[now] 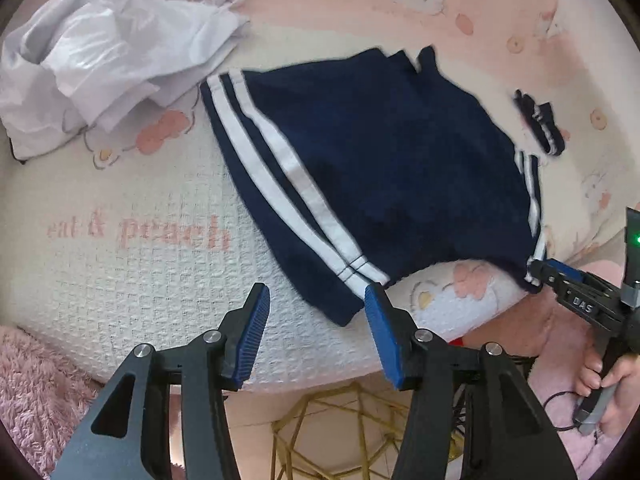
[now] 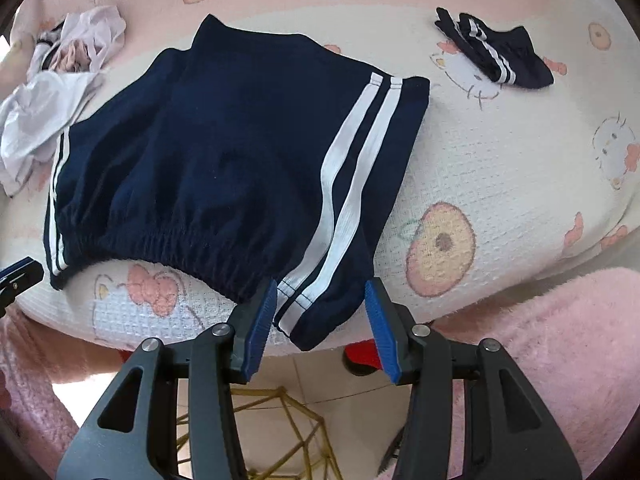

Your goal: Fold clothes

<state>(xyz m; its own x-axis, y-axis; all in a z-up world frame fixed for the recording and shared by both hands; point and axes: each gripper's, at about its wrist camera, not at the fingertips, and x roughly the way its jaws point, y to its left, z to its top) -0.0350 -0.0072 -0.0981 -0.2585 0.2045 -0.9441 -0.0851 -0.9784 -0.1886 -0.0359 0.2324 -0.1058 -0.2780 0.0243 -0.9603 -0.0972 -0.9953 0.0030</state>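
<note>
Pink lettering woven into the cream cat-print blanket (image 1: 120, 280) reads "& peach"; the right gripper (image 2: 320, 320) bears "DAS". Navy shorts (image 1: 360, 168) with white stripes lie flat there, a waistband corner between the right gripper's parted pads, untouched. The left gripper (image 1: 316, 332) hangs open, empty. White garments (image 1: 100, 56) lie beyond.

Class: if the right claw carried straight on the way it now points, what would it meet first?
Most likely the striped waistband corner of the navy shorts, lying between the open right claw fingers; depth is uncertain.
</note>
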